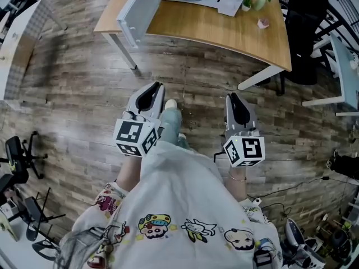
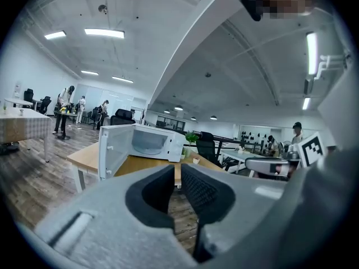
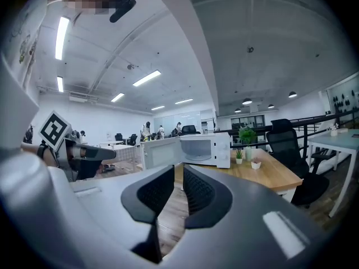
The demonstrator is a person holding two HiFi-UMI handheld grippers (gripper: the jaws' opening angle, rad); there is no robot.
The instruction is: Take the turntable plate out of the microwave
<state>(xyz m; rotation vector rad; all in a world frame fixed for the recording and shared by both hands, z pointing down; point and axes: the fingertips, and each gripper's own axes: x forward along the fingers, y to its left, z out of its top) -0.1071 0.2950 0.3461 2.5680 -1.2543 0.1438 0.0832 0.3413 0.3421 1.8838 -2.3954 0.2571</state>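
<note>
Microwave (image 3: pixel 197 150) — white, boxy, door open — stands on the light wooden table (image 3: pixel 269 175); grey left gripper (image 1: pixel 159 86) and right gripper (image 1: pixel 231 96) hover well short, jaws narrowly parted, empty.

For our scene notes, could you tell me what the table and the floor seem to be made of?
Table: probably wood or laminate, smooth, light grain showing. Floor: grey-brown planks with seams and faint sheen; wood or vinyl, unclear.

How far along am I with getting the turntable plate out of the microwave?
Done: the microwave door stands open. In hand: nothing; left gripper and right gripper are empty, jaws nearly together, short of the table. Remaining: reach in, grip the turntable plate inside and lift it out.
</note>
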